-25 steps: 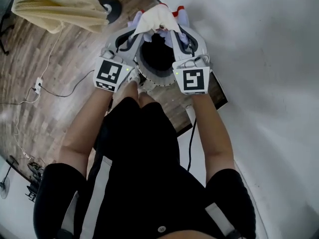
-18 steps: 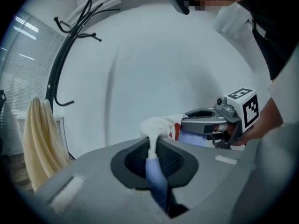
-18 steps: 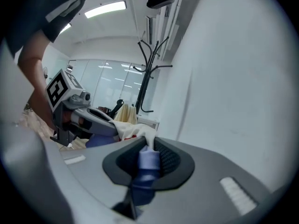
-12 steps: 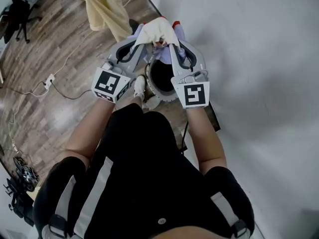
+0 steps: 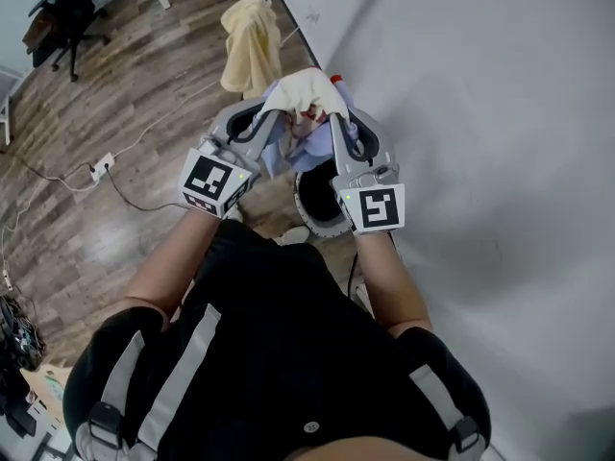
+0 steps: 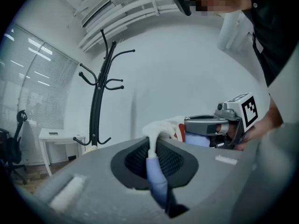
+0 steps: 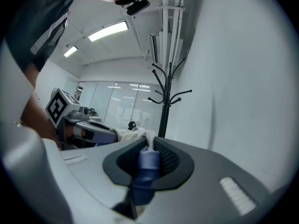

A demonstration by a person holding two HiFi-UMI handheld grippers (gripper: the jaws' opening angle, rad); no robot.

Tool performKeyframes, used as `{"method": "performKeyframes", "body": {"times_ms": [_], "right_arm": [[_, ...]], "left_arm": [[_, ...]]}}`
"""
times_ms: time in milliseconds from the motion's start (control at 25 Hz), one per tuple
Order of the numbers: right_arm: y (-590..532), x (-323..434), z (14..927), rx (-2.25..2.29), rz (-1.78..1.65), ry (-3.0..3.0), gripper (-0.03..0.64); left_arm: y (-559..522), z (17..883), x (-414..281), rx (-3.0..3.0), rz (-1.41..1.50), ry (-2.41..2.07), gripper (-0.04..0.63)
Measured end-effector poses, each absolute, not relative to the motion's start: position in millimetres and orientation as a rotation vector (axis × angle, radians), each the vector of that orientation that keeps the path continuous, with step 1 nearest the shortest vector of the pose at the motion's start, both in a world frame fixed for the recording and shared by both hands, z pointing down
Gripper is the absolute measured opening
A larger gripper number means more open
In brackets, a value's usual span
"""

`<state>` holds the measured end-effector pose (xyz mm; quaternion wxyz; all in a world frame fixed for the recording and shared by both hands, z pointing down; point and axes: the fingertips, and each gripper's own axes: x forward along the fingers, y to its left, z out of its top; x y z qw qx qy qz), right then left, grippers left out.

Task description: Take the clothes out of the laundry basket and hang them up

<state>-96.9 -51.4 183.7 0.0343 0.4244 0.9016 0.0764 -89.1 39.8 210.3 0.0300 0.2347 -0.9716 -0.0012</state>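
Extraction of one garment (image 5: 306, 89) from the laundry basket (image 5: 325, 227) is the step in hand, judged complete or nearly so. The cream garment, with lavender and red parts, is held up between the two grippers, above and just far of the basket mouth. The left gripper (image 5: 274, 113) pinches its left edge and the right gripper (image 5: 336, 113) pinches its right edge. In the left gripper view, the fingers (image 6: 133, 160) are pressed together on a fold of lavender and cream cloth. In the right gripper view, the fingers (image 7: 170, 160) clamp a lavender fold in the same way. Neither pair is spread. Whether any hem trails inside the basket cannot be told. The next move calls for carrying the garment to the coat stand (image 6: 99, 92) against the far wall, where a pale yellow cloth (image 5: 248, 51) appears to hang already. It then calls for draping the garment over a free hook, with both pinches kept until the hook bears the weight. A dragging hem is the likely fault. Compared with one second ago, both grippers stand higher and farther from the body. The garment, then directly over the dark basket opening, is now clear of it. The basket now shows nearer than the grippers. The yellow cloth has shifted from the upper left of the head view toward upper centre. Both pinches are unchanged.
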Motion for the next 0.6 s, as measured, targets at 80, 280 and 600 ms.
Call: {"method": "performKeyframes", "body": {"times_ms": [80, 280, 600], "right_arm": [[7.7, -85.9, 137.1, 1.299, 0.302, 2.758, 0.040], [113.0, -92.1, 88.8, 1.265, 0.305, 2.750, 0.040], [270.4, -163.9, 26.0, 1.263, 0.326, 2.764, 0.040]], "left_arm": [[100.4, 162.4, -78.8, 0.746, -0.042, -3.029, 0.015], [198.0, 116.2, -86.4, 0.824, -0.094, -3.058, 0.015], [358.4, 51.7, -158.6, 0.815, -0.205, -3.085, 0.015]]}}
